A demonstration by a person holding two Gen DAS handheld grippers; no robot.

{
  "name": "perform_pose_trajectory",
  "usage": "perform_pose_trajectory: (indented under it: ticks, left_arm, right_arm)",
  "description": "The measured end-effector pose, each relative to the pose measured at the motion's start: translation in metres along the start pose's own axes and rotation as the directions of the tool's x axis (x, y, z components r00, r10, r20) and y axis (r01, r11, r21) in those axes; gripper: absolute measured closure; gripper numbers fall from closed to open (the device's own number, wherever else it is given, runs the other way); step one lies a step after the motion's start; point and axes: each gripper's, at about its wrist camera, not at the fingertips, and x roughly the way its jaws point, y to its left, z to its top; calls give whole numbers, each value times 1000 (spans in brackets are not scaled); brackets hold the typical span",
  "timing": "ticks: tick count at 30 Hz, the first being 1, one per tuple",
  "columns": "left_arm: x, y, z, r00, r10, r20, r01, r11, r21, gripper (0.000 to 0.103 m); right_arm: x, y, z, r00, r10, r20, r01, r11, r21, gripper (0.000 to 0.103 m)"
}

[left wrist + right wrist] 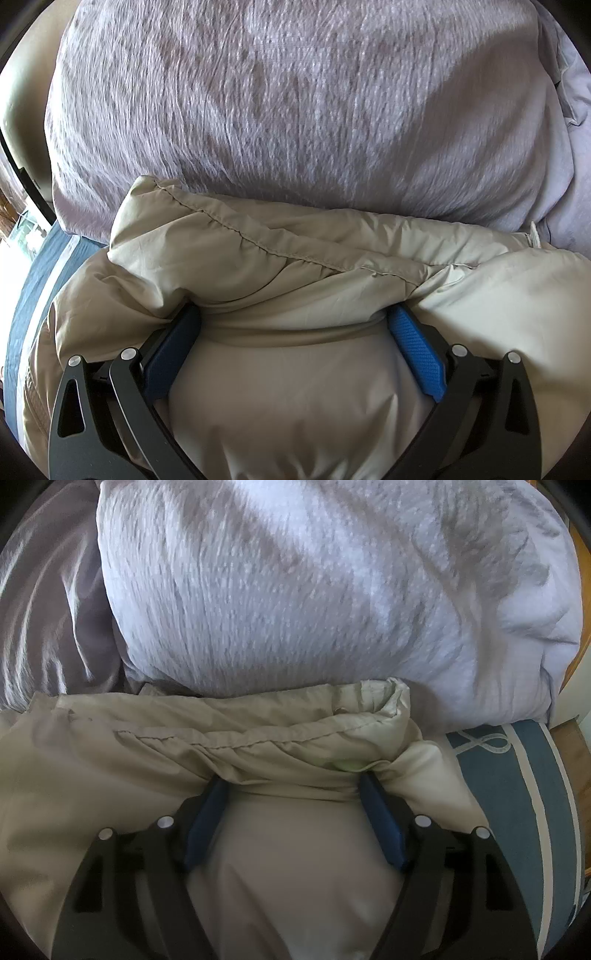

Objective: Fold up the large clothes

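two lilac pillows on blue patterned bedsheet

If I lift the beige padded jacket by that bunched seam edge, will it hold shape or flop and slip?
The beige padded jacket looks puffy and soft, so it will probably sag and drape, not hold shape. Its smooth, slightly shiny shell may slide between the blue pads. It bulges between both wide-set grippers, left gripper and right gripper, so it is probably bulky but light.
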Motion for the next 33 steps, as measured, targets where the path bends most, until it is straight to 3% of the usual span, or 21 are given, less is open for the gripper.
perform_pose_trajectory:
  ticks: [12, 21, 27, 33]
  left_arm:
    - [20, 4, 1, 1000, -5, -26, 4, 999, -34, 1]
    - [-6, 18, -3, 998, 9, -66, -11, 1000, -23, 1]
    - [-47, 56, -20, 998, 37, -43, -40, 998, -55, 1]
    - [-68, 113, -51, 995, 73, -72, -84, 982, -168, 1]
  right_arm:
    - [22, 5, 7, 997, -62, -39, 61, 998, -15, 22]
    - [-1, -19, 17, 997, 10, -79, -10, 1000, -6, 20]
    - [-33, -60, 10, 994, 61, -94, -52, 995, 88, 15]
    - [-54, -100, -20, 983, 111, -144, -79, 973, 215, 14]
